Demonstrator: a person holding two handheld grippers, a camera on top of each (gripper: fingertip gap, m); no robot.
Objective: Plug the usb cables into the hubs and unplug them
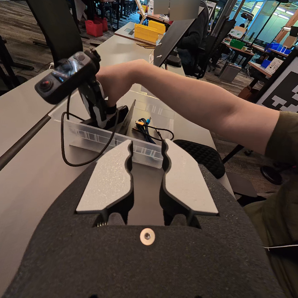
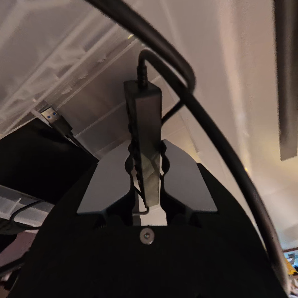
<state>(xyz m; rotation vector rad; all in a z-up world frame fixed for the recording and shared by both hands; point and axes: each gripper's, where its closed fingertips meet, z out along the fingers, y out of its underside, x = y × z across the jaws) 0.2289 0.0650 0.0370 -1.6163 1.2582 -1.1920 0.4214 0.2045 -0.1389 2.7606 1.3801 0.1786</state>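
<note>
usb hub [image 2: 146,137] pinched in right tool [image 2: 146,150]; left tool [image 1: 147,146] spread, empty.

Grey fingers [image 1: 111,175] on a black body; clear bin [image 1: 112,140]; dark blue cables [image 1: 145,129] with orange and light-blue plugs; dark grey hub [image 2: 147,137]; pale grey tabletop [image 1: 32,169].

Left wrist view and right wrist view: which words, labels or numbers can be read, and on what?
Black sign, far top right: lettered, but I do not quote writing.
White box on a far desk: print too small to read.
Black-and-white marker board: a pattern, no words.
USB hub, right wrist view: no writing shows.
</note>
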